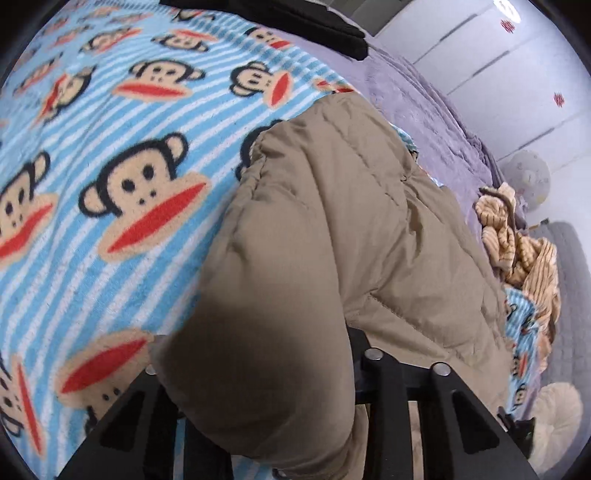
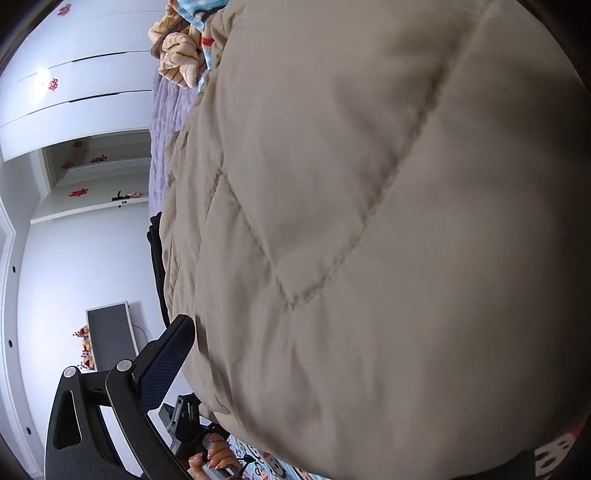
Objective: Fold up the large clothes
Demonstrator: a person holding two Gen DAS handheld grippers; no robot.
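A khaki quilted puffer jacket [image 1: 351,229] lies on a blue striped blanket with monkey faces [image 1: 110,147]. In the left wrist view a thick fold of the jacket bulges up between the fingers of my left gripper [image 1: 255,354], which is shut on it. In the right wrist view the jacket [image 2: 369,221] fills nearly the whole frame. My right gripper [image 2: 295,325] stands wide open against it. Only one of its fingers [image 2: 166,358], with a blue pad, shows at the jacket's edge; the other is hidden behind the fabric. A person's hand [image 2: 214,458] holds a handle at the bottom.
A tan striped cloth [image 1: 517,243] lies bunched at the blanket's far edge on a purple bed cover [image 1: 406,96]. Black clothing [image 1: 332,29] lies at the top. White wardrobe doors [image 1: 498,55] stand beyond the bed. A dark screen [image 2: 110,336] stands by the wall.
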